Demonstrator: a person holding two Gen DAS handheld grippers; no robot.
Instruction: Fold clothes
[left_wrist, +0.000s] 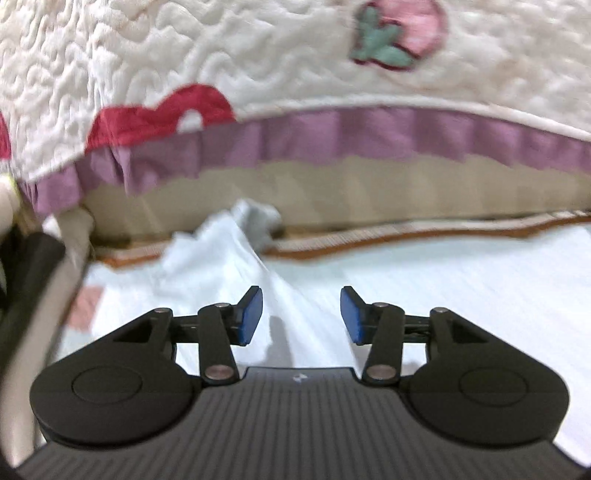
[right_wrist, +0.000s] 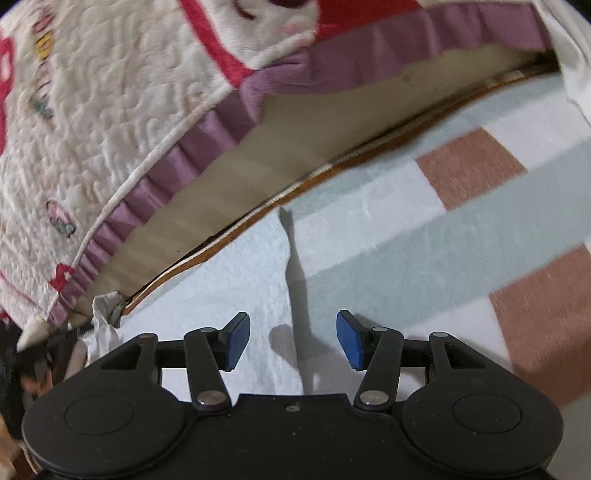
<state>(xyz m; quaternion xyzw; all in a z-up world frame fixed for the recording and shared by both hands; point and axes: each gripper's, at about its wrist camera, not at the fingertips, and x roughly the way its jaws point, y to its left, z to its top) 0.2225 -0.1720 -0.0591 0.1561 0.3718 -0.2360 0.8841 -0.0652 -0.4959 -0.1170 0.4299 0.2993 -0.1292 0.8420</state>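
A pale blue-white garment (left_wrist: 229, 258) lies spread on the bed, bunched into a ridge that runs away from my left gripper (left_wrist: 301, 315) toward the quilt. That gripper hangs open just above the cloth with nothing between its blue pads (left_wrist: 251, 315). In the right wrist view the same pale garment (right_wrist: 236, 273) lies flat, its right edge running straight ahead between the fingers. My right gripper (right_wrist: 293, 341) is open over that edge, holding nothing.
A white quilt (left_wrist: 258, 55) with a purple frill, red trim and a strawberry patch hangs along the far side. The bed sheet (right_wrist: 424, 229) has grey, white and brown blocks. A brown-edged mat (left_wrist: 406, 232) runs under the quilt. Dark objects (left_wrist: 26, 280) sit at the left.
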